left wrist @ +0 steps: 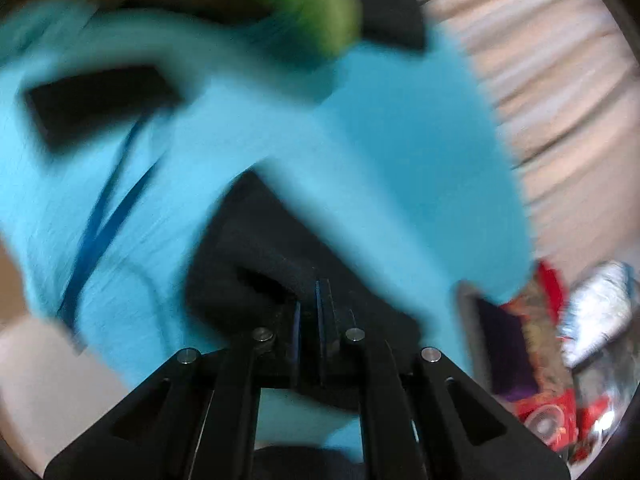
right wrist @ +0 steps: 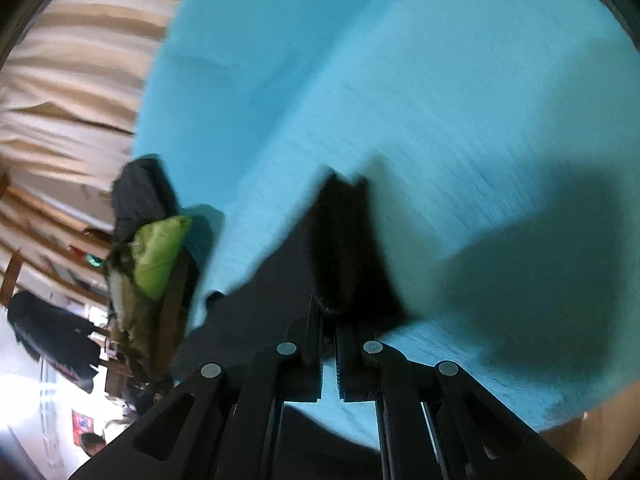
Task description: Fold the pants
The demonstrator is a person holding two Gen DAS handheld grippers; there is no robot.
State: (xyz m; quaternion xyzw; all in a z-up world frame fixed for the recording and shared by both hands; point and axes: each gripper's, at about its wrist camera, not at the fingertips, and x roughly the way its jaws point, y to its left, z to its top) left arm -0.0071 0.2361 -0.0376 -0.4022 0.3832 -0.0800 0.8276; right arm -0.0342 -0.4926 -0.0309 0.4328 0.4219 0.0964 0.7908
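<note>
Our left fingers (left wrist: 314,308) pinch a fold of the black pants (left wrist: 256,248) at lower centre; our right fingers (right wrist: 330,320) clamp another black fold at mid-frame. The pants lie on a turquoise cloth (right wrist: 440,100); a green bundle (right wrist: 160,248) sits at left.

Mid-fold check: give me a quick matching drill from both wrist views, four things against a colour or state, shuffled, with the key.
Things:
1. left gripper
2. pants
3. bed cover
4. cushion

Colour or state:
A. lime green, off at the cover's edge
B. turquoise, spread under the work
C. black cloth, pinched in the right gripper
D. jaws closed on dark fabric

Pairs: 1-D, 2-C, 3-B, 4-A
</note>
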